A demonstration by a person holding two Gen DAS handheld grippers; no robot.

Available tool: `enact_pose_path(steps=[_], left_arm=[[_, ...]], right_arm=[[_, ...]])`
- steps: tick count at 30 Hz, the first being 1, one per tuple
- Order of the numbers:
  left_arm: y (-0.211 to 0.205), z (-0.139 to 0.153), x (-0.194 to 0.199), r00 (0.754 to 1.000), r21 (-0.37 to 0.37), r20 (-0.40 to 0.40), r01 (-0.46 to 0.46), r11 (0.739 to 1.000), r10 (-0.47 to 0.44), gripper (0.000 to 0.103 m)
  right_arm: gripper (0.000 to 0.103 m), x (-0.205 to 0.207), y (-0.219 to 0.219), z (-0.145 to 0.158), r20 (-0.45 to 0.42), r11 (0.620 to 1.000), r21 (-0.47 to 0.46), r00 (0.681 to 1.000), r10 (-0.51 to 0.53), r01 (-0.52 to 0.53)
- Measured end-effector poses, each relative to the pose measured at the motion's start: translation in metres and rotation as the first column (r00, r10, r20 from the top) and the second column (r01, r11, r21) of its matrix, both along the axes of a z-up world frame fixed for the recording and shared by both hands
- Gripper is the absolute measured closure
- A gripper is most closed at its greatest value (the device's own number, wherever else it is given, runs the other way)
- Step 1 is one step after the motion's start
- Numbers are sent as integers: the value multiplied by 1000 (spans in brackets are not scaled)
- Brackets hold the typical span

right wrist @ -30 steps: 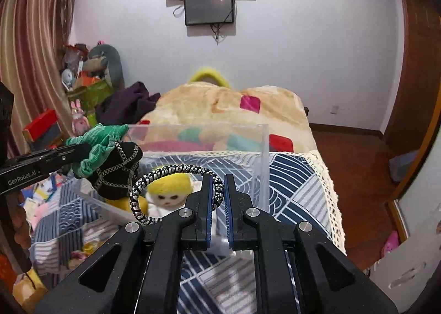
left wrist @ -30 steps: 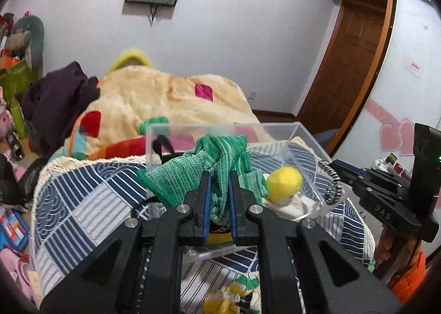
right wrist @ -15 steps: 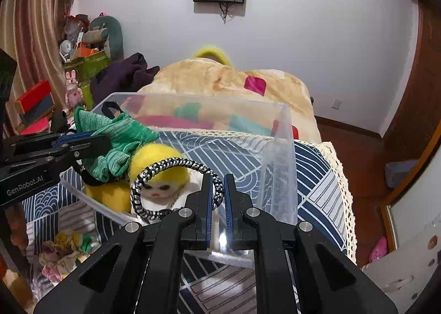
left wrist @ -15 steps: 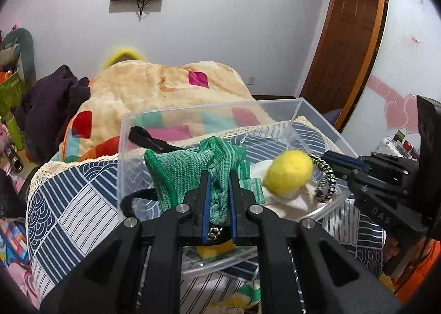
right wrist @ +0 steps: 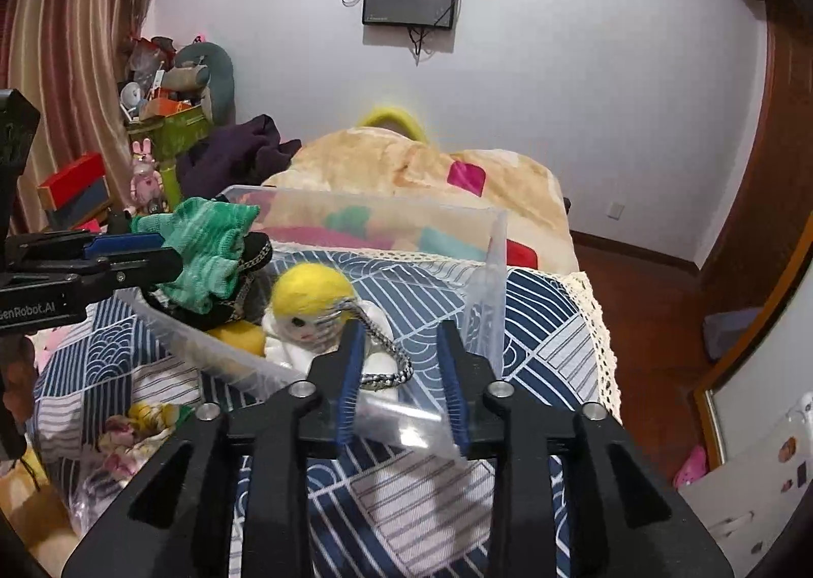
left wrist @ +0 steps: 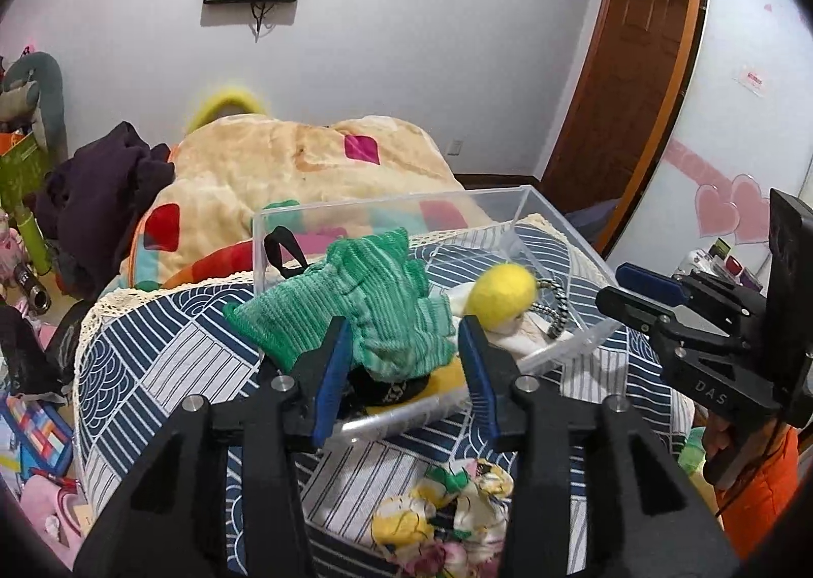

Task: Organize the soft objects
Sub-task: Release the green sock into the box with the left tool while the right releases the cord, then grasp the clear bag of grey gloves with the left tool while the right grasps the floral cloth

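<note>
A clear plastic box (left wrist: 554, 227) (right wrist: 488, 273) stands on the blue patterned bedspread. In it lie a green knitted cloth (left wrist: 355, 293) (right wrist: 208, 248), a black item under the cloth, a yellow-haired doll (left wrist: 503, 293) (right wrist: 310, 303) and a black-and-white braided loop (left wrist: 556, 309) (right wrist: 386, 364). My left gripper (left wrist: 404, 349) is open, its fingers on either side of the green cloth at the box's near wall. My right gripper (right wrist: 399, 364) is open at the box's near corner, with the braided loop lying loose between its fingers.
A floral fabric bundle (left wrist: 447, 522) (right wrist: 132, 430) lies on the bedspread in front of the box. A beige quilt (left wrist: 305, 166) and dark clothes (left wrist: 101, 202) lie behind it. Cluttered shelves stand at the left (right wrist: 167, 110). A wooden door (left wrist: 630, 85) is at the right.
Both grippers have opened. The green cloth has dropped from the left gripper into the box and the braided loop from the right gripper onto the doll.
</note>
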State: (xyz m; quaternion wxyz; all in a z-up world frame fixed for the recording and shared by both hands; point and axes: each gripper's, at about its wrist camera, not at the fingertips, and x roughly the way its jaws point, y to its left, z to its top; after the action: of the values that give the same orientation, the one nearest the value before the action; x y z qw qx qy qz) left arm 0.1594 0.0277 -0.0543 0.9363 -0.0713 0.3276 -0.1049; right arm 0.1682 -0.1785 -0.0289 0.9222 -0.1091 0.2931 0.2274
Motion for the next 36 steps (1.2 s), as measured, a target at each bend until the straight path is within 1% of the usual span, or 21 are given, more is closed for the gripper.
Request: enact_pose_path(steps=[1, 2, 3, 4, 5, 6, 8, 10, 12, 15, 18, 20, 23, 26, 28, 29, 30, 31, 32, 33, 36], left_arm=[[0, 2, -3, 1000, 1, 4, 0, 1000, 0, 52], [-1, 3, -7, 1000, 3, 10, -1, 1000, 1, 50], [-1, 6, -13, 1000, 6, 23, -2, 1000, 2, 45], [-1, 7, -17, 1000, 6, 31, -3, 1000, 3, 41], [-1, 8, -21, 999, 4, 38, -4, 1000, 4, 39], [-1, 9, -28, 999, 2, 45, -3, 1000, 3, 36], [0, 9, -34, 999, 1, 44, 0, 1000, 0, 31], [0, 7, -42, 999, 10, 33, 2, 1000, -3, 23], [2, 1, -51, 1000, 21, 17, -1, 1000, 1, 20], [5, -9, -62, 1000, 42, -6, -13, 999, 13, 19], [10, -20, -74, 999, 80, -36, -25, 996, 28, 19], [12, -27, -79, 998, 91, -56, -25, 996, 30, 19], [16, -34, -83, 997, 87, -75, -29, 996, 35, 19], [18, -39, -88, 995, 67, -92, -28, 997, 34, 19], [19, -41, -91, 995, 58, -100, -26, 998, 32, 19], [19, -43, -92, 994, 54, -104, -24, 998, 30, 19], [18, -45, -93, 993, 49, -111, -21, 999, 26, 19], [16, -46, -93, 993, 47, -116, -17, 999, 23, 19], [15, -47, -92, 993, 46, -121, -14, 999, 20, 18], [13, -49, -93, 992, 42, -128, -9, 999, 14, 18], [7, -56, -93, 988, 30, -152, 8, 1000, -3, 18]], right_arm=[[69, -3, 0, 2, 7, 1000, 1, 1000, 3, -3], [61, -6, 1, 3, 16, 1000, 5, 1000, 5, -5], [52, -9, 1, 4, 26, 1000, 9, 1000, 7, -7], [46, -12, 1, 5, 41, 1000, 14, 999, 7, -8], [37, -15, 1, 6, 50, 1000, 19, 999, 7, -8], [32, -18, 2, 6, 57, 1000, 25, 998, 10, -11], [31, -23, 3, 5, 53, 999, 43, 998, 29, -31], [28, -25, 6, 4, 43, 997, 56, 998, 43, -45], [23, -29, 10, 2, 31, 996, 69, 998, 58, -60], [22, -32, 18, -7, -3, 991, 89, 995, 96, -95], [22, -30, 32, -22, -72, 985, 101, 986, 148, -140], [22, -31, 40, -33, -120, 981, 106, 977, 177, -165], [22, -32, 56, -50, -195, 972, 118, 955, 224, -204], [23, -32, 70, -62, -242, 967, 115, 938, 250, -228], [27, -32, 75, -69, -272, 965, 119, 927, 257, -232], [38, -30, 78, -72, -292, 963, 124, 919, 264, -237], [51, -28, 80, -76, -311, 961, 132, 910, 273, -243], [57, -29, 81, -76, -319, 959, 140, 906, 279, -246], [68, -30, 81, -77, -321, 958, 147, 904, 283, -247], [75, -31, 79, -76, -318, 958, 153, 905, 282, -244], [84, -37, 71, -71, -296, 961, 165, 918, 264, -223]])
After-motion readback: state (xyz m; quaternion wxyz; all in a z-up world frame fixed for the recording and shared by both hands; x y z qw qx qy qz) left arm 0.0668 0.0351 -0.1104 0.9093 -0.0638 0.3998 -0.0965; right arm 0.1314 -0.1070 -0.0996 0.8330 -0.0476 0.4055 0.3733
